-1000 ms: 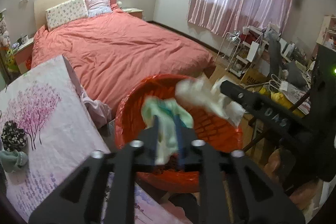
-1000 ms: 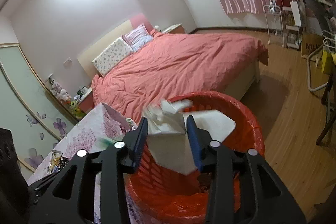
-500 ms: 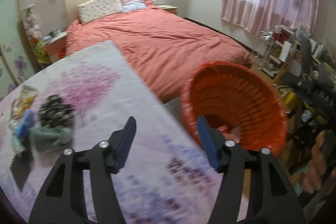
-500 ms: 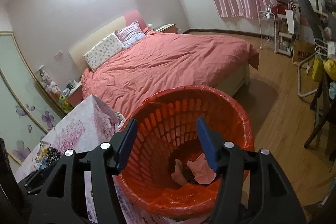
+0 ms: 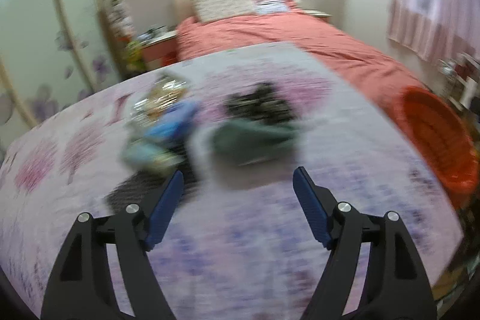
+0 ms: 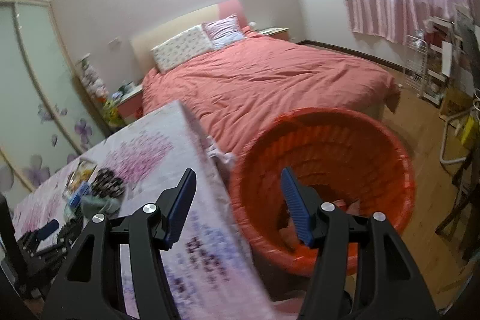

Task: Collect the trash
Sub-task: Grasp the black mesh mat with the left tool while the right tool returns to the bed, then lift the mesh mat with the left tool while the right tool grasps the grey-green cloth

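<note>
My left gripper (image 5: pixel 238 182) hangs over the flowered table (image 5: pixel 270 230), its jaws opening with nothing between them. Ahead of it on the cloth lie a dark green crumpled piece (image 5: pixel 255 141), a black patterned piece (image 5: pixel 259 105) and blue and shiny wrappers (image 5: pixel 163 122), all blurred. The orange basket (image 5: pixel 435 137) stands at the table's right edge. In the right wrist view my right gripper (image 6: pixel 237 185) is open and empty, above the gap between table (image 6: pixel 144 158) and orange basket (image 6: pixel 330 140). Crumpled paper (image 6: pixel 345 206) lies at the basket's bottom.
A bed with a red cover (image 6: pixel 264 80) fills the room behind the table and basket. A wardrobe with flower decals (image 6: pixel 33 98) stands at the left. Shelves and clutter (image 6: pixel 435 64) line the right wall under pink curtains. Wooden floor (image 6: pixel 426 140) lies right of the basket.
Both grippers let their trash fall into the basket and opened. The left gripper swung left from the basket to over the table's trash. The right gripper shifted left toward the table edge.
</note>
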Tool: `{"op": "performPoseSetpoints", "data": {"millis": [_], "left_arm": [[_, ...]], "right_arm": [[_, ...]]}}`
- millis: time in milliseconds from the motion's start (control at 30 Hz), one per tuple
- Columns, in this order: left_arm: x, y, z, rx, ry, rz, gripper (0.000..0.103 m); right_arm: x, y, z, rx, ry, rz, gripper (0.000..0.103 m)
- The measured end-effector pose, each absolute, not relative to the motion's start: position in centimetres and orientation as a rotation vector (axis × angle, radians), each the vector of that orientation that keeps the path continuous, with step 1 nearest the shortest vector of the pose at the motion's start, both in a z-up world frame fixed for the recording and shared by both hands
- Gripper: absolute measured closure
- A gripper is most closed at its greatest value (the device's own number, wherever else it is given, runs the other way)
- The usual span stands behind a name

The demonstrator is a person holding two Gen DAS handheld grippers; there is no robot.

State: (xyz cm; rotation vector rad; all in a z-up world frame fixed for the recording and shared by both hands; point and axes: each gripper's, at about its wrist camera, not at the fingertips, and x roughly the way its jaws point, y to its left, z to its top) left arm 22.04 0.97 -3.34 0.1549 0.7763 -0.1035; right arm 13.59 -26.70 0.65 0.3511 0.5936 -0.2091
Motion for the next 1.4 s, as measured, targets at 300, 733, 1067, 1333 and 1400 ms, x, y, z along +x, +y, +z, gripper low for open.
{"op": "performPoseSetpoints", "data": {"millis": [300, 733, 1067, 1333, 1400], "left_arm": [[25.0, 8.6, -5.8, 0.007, 0.887, 0.004, 0.028], [26.9, 7.3, -7.5, 0.011, 0.897, -0.028, 0.063], [25.0, 11.5, -7.1, 0.070, 0.888, -0.012, 0.095], [24.2, 17.0, -7.2, 0.029, 0.890, 0.063, 0.093], [24.2, 17.6, -7.2, 0.003, 0.888, 0.047, 0.092]], "right_arm": [[14.6, -22.3, 0.5, 0.282, 0.636, -0.125, 0.044], [15.0, -19.5, -0.3, 0.258, 0.679, -0.078, 0.044], [15.8, -17.1, -0.7, 0.232, 0.706, -0.033, 0.044], [17.4, -13.6, -1.2, 0.186, 0.737, 0.021, 0.044], [18.0, -12.6, -1.5, 0.177, 0.743, 0.044, 0.044]]}}
